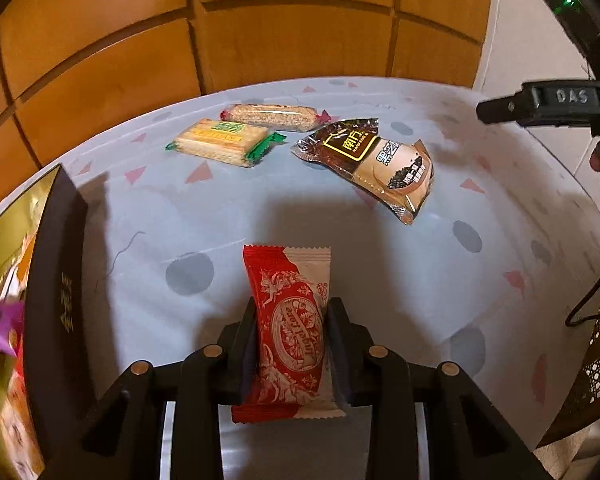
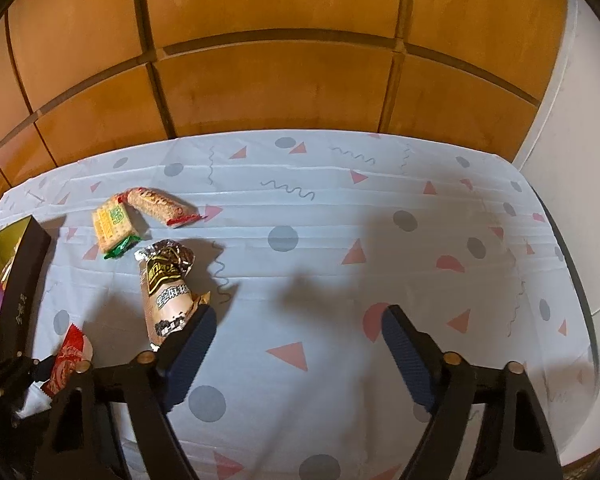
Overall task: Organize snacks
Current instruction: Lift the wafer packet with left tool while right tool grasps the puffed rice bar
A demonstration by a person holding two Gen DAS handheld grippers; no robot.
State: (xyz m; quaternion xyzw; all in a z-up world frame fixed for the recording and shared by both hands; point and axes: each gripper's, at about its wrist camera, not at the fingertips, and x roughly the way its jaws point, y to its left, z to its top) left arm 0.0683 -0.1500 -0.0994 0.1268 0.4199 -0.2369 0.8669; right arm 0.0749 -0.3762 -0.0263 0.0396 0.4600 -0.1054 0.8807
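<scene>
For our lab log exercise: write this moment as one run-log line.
left tongs: shut on red snack packet | right tongs: open, empty | box: left | three snacks on table

Desk [image 2: 340,216] right half bare — open passage; box [image 1: 56,280] walls left edge, 3 snack packs [image 1: 364,160] cluster far-left.

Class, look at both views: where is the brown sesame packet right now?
The sesame packet lies on the tablecloth, right of the green-ended cracker pack; in the right wrist view it sits just ahead of the open right gripper's left finger.
</scene>
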